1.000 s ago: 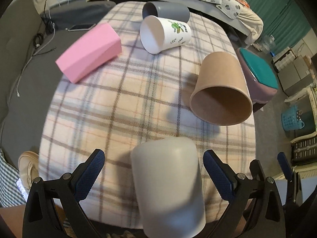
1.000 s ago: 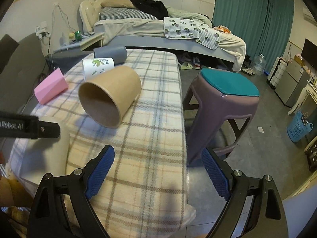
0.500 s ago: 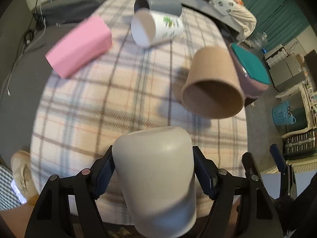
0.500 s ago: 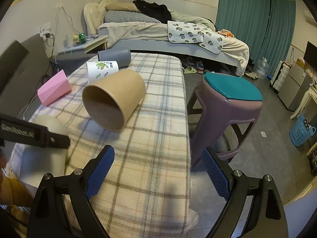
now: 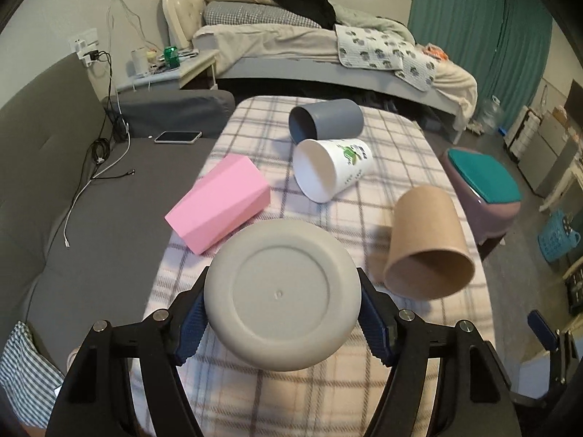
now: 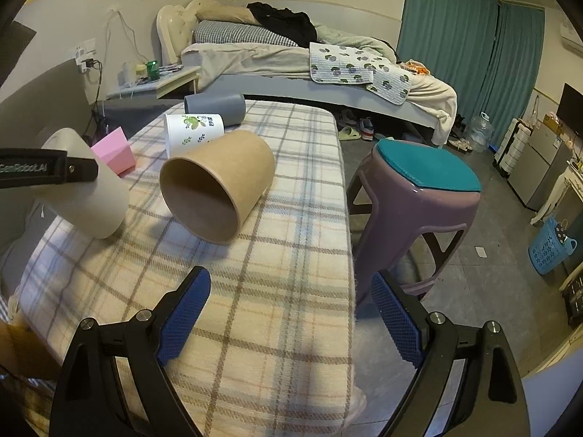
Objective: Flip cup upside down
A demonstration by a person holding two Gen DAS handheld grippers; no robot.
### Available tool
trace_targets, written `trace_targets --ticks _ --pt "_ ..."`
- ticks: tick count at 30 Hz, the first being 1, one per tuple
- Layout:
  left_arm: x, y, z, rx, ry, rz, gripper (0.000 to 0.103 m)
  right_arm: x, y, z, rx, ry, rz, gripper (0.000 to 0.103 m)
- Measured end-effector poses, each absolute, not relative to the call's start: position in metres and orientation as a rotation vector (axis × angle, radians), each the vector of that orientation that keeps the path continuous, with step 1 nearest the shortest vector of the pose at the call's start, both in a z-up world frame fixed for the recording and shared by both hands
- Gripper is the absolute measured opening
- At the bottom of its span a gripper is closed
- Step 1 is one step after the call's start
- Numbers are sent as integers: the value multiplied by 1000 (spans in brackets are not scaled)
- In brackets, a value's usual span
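Left hand-held gripper (image 5: 282, 324) clamped on a plain grey-white plastic cup (image 5: 282, 293), blue pads (image 5: 189, 326) pressing its sides. Cup lifted off the table (image 5: 400, 153), round base facing the left wrist camera; from the right wrist view, tilted, rim end lowest and hanging over the near left part of the plaid cloth (image 6: 291, 255). Whether the rim touches the cloth: cannot tell.

Right hand-held gripper (image 6: 291, 313) spread wide, holding nothing, poised over the near edge of the table beside a purple plastic stool with a teal seat (image 6: 426, 178).

On the cloth, all lying on their sides: a brown paper cup (image 5: 428, 242) to the right of the held cup, mouth toward the cameras; a white paper cup with green leaf print (image 5: 331, 169) farther back; a dark grey plastic cup (image 5: 326, 120) just behind it, apparently touching. A pink faceted plastic cup (image 5: 218, 202), closed end toward the camera, left of centre, near the held cup.

A phone (image 5: 177, 137) on the grey sofa left of the table.
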State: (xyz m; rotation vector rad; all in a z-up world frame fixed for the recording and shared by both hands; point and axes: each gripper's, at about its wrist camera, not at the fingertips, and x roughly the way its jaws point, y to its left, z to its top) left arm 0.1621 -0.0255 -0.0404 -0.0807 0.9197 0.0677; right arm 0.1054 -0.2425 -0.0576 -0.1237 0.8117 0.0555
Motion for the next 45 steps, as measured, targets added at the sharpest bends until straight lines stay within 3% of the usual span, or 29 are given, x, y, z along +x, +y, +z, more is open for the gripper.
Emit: trace_targets --ticks 12,15,26,32,36,42,45 --pt "169 -35 -56 -28 929 49 75 111 -243 -64 -118 832 60 90" --pt "170 -32 -59 -59 937 73 84 111 -244 -64 -116 834 60 90" --pt "164 -28 -28 -115 851 65 85 104 -249 -61 -130 809 31 90" --pt "132 -24 5 -68 718 64 85 87 -245 -44 -100 732 61 90" --pt "98 -12 20 -37 611 82 92 76 -235 -32 -59 692 101 90" --pt "54 9 19 0 557 90 96 57 -214 -18 -19 642 158 90" --pt "41 17 9 8 571 93 96 46 -204 -12 -2 616 174 98"
